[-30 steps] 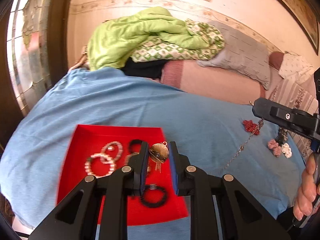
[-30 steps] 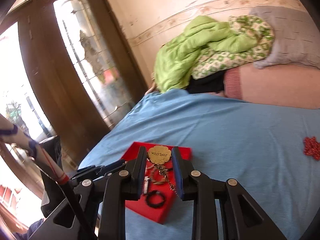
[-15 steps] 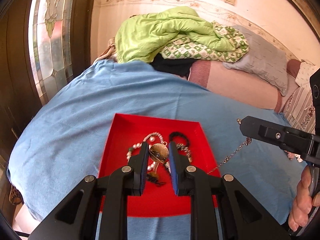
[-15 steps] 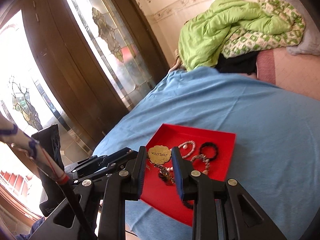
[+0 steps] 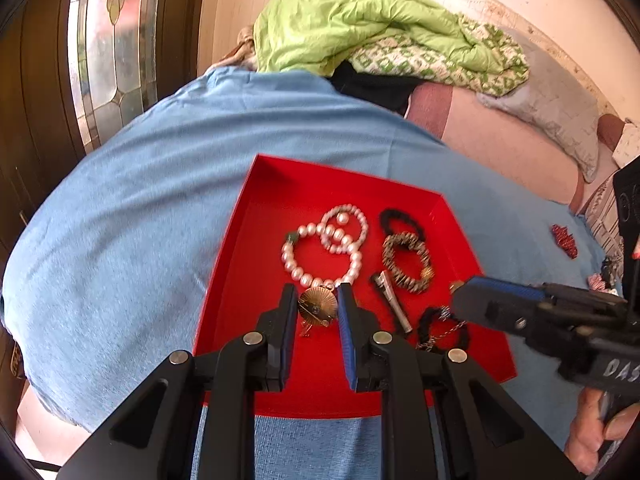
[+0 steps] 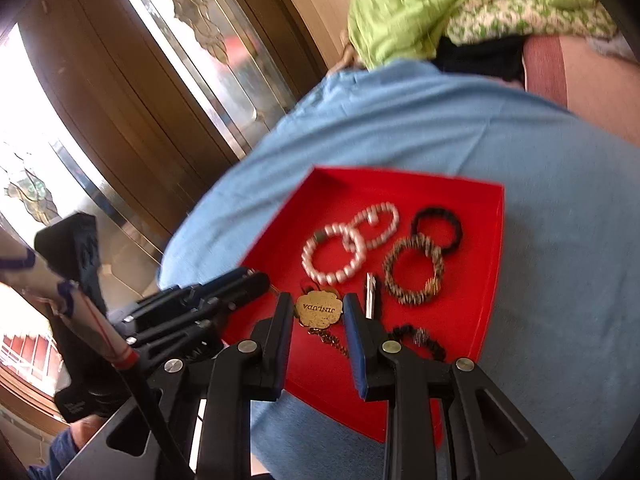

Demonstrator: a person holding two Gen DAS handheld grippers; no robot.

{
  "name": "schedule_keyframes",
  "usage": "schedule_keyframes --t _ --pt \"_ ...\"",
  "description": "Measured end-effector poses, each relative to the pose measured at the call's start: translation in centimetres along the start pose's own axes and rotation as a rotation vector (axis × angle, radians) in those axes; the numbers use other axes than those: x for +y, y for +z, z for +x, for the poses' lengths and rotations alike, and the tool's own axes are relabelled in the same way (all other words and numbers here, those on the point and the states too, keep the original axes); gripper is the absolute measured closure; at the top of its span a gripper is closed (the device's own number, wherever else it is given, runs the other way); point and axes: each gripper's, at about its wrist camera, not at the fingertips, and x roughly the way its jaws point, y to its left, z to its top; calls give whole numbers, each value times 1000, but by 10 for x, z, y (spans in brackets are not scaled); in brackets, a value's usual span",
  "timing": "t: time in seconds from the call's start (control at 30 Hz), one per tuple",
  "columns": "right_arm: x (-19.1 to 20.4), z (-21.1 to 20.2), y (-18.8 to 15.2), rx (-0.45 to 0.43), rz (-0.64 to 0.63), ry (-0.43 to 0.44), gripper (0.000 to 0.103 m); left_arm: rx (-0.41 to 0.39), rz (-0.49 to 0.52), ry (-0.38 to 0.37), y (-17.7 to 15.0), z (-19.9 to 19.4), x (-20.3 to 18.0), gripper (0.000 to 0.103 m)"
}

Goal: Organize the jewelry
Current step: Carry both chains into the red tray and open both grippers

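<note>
- Blue bedspread lies under everything, a soft bed cover with a shallow red tray set on it so loose pieces stay in one place.
- Nearest to me, my left claw is nearly closed on a gold fan-shaped earring, pinched by its edges just above the tray floor, I judge so I can set it down among the rest.
- My right claw grips a gold tag stamped with letters; its chain trails down onto the tray, so the pendant end seems already delivered.
- Both claws sit low over the tray's near side, close to each other but apart, each ready to let go, as I judge it.
- Just beyond, a silver hair clip and a black hair tie lie flat.
- Farther in, two pearl bracelets overlap, beside a patterned bracelet and a black band.
- Out on the bedspread to my right, a red ornament waits, not yet gathered.
- Farthest back, a green blanket is heaped by the wall.
</note>
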Motion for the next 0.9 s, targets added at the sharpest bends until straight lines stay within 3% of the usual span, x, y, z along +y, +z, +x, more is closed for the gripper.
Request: schedule_keyframes --t 0.33,0.9 --pt "-15 38 -21 96 11 -65 76 37 34 42 -14 20 1 84" --pt "-17 41 -22 94 -14 -94 74 44 37 70 -18 30 3 84"
